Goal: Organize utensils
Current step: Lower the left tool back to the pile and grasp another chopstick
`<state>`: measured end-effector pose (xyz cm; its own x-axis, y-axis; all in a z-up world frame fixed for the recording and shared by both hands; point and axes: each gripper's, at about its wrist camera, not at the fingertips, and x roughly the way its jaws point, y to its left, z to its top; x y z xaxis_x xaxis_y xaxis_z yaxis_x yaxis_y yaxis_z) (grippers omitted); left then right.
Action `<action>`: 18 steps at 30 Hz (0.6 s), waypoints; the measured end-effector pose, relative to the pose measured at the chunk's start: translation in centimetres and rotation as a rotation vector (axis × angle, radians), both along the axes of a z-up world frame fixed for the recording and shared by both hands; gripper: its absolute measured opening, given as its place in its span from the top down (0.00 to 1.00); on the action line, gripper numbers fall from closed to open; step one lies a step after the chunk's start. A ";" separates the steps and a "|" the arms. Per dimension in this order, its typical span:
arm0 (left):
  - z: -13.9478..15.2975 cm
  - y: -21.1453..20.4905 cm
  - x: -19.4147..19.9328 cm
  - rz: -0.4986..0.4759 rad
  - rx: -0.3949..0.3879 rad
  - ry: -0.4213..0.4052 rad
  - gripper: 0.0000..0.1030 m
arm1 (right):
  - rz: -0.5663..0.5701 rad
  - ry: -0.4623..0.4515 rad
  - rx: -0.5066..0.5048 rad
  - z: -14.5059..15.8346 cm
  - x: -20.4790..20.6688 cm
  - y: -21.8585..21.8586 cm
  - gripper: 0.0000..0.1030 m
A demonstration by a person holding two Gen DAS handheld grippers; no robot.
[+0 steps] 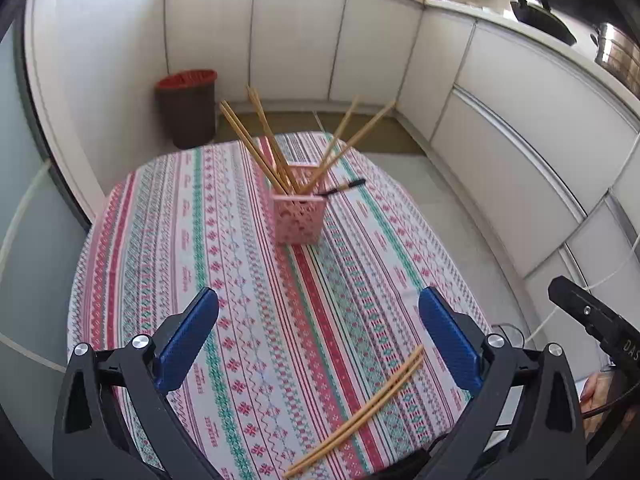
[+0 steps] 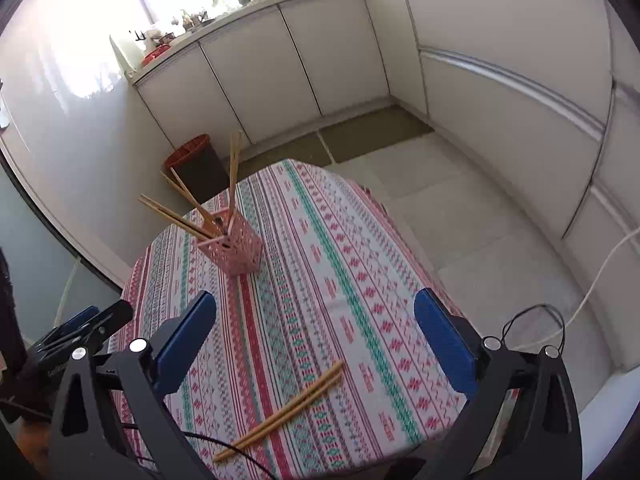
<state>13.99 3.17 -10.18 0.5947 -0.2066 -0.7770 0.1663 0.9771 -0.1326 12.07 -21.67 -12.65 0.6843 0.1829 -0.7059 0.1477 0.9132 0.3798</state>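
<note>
A pink perforated holder [image 1: 299, 218] stands upright mid-table with several wooden chopsticks [image 1: 256, 142] fanned out of it; it also shows in the right wrist view [image 2: 236, 249]. A loose pair of wooden chopsticks [image 1: 362, 412] lies flat near the table's front edge, also in the right wrist view [image 2: 284, 410]. A dark utensil [image 1: 347, 186] pokes out at the holder's right side. My left gripper [image 1: 318, 334] is open and empty above the front of the table. My right gripper [image 2: 314, 330] is open and empty, the loose pair lying below between its fingers.
The table carries a striped patterned cloth [image 1: 248, 280]. A brown bin with a red rim [image 1: 188, 106] stands on the floor behind the table. White cabinets [image 1: 296, 36] line the back and right. A white cable [image 2: 600, 276] crosses the floor at right.
</note>
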 end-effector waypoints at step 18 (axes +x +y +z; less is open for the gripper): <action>-15.8 -13.4 4.5 -0.245 0.259 0.531 0.08 | 0.100 0.151 0.175 -9.9 -5.5 -4.9 0.06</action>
<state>18.49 -10.22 -25.99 0.0746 -0.0540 -0.9958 0.3657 0.9304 -0.0230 6.60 -26.54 -22.59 0.5461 0.3731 -0.7500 0.1269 0.8482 0.5143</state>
